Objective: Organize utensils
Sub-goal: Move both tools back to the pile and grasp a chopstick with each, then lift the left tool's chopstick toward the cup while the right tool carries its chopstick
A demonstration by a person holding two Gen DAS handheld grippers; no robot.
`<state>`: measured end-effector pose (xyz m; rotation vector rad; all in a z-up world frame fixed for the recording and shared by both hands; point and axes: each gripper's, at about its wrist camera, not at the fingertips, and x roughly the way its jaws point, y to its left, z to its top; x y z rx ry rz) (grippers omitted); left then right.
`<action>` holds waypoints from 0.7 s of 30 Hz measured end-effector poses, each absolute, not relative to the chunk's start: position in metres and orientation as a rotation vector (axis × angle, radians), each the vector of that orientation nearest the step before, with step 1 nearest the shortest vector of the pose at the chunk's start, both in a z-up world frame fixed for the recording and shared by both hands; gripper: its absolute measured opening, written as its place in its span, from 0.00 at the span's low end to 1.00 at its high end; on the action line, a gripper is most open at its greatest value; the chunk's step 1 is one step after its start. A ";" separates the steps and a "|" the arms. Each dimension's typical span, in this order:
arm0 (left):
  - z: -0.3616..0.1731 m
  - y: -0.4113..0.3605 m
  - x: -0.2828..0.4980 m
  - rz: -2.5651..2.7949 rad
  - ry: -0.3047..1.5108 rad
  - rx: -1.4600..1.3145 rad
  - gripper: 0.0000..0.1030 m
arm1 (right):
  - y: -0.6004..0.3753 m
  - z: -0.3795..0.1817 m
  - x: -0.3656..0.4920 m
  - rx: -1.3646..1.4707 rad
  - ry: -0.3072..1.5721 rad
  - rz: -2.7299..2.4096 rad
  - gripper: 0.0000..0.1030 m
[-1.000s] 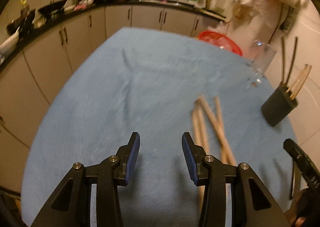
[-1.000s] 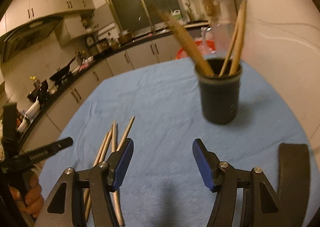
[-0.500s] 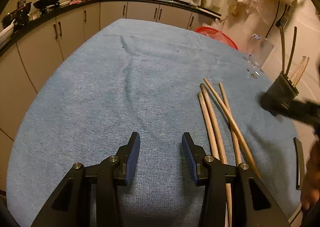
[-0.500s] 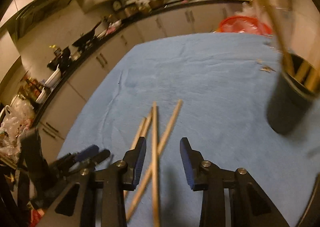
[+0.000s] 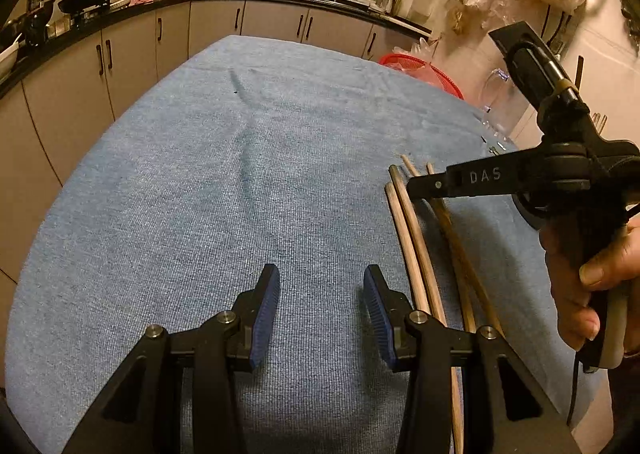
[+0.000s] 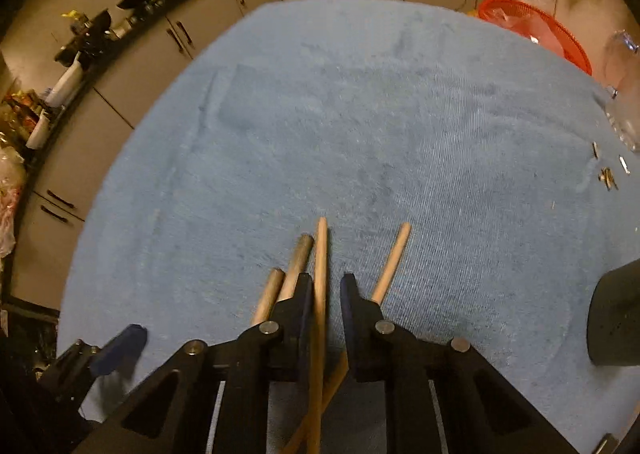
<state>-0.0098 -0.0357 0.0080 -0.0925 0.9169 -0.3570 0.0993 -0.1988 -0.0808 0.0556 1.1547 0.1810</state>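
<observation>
On the blue cloth [image 5: 192, 181] covering the table, the left gripper [image 5: 320, 306] hovers over bare fabric at the left, its fingers [image 5: 264, 314] parted with nothing between them. Just right of it lie four wooden sticks [image 5: 412, 230], roughly side by side and running away from the camera, some crossing near their close ends. Above them, in the left wrist view, a hand [image 5: 592, 282] grips the handle of the right gripper, whose body hangs over the sticks' far ends. In the right wrist view the right gripper [image 6: 324, 290] points steeply down at the sticks; its fingers [image 6: 350, 302] have just been closing and now stand narrowly apart around one stick [image 6: 320, 266], which lies against the left finger. Whether both pads press it cannot be told. At the right edge stands a dark holder [image 6: 616, 318], well apart from the sticks. Beyond the table's far right corner sits a red basket [image 6: 536, 25].
</observation>
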 end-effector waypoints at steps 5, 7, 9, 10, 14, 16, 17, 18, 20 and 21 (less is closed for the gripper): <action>0.010 -0.039 -0.008 -0.372 0.935 -0.078 0.43 | -0.211 -0.069 0.077 0.117 1.095 0.180 0.06; 0.011 -0.042 -0.006 -0.400 0.953 -0.070 0.43 | -0.220 -0.058 0.061 0.156 1.047 0.190 0.06; 0.015 -0.048 -0.003 -0.437 0.977 -0.080 0.43 | -0.229 -0.046 0.043 0.196 0.989 0.203 0.06; 0.017 -0.051 0.000 -0.455 0.989 -0.085 0.43 | -0.231 -0.042 0.035 0.205 0.966 0.208 0.06; 0.019 -0.071 0.015 -0.491 1.041 -0.072 0.32 | -0.243 -0.027 0.007 0.208 0.895 0.194 0.06; 0.018 -0.081 0.022 -0.478 1.052 -0.037 0.28 | -0.245 -0.024 0.000 0.230 0.881 0.202 0.06; 0.016 -0.085 0.024 -0.464 1.059 -0.020 0.26 | -0.249 -0.026 -0.001 0.242 0.877 0.205 0.06; 0.015 -0.087 0.027 -0.457 1.067 -0.014 0.25 | -0.252 -0.029 -0.004 0.253 0.875 0.210 0.06; 0.012 -0.092 0.031 -0.458 1.086 -0.013 0.21 | -0.258 -0.028 -0.010 0.270 0.866 0.213 0.06; 0.013 -0.094 0.030 -0.456 1.090 -0.012 0.21 | -0.262 -0.028 -0.014 0.276 0.861 0.213 0.06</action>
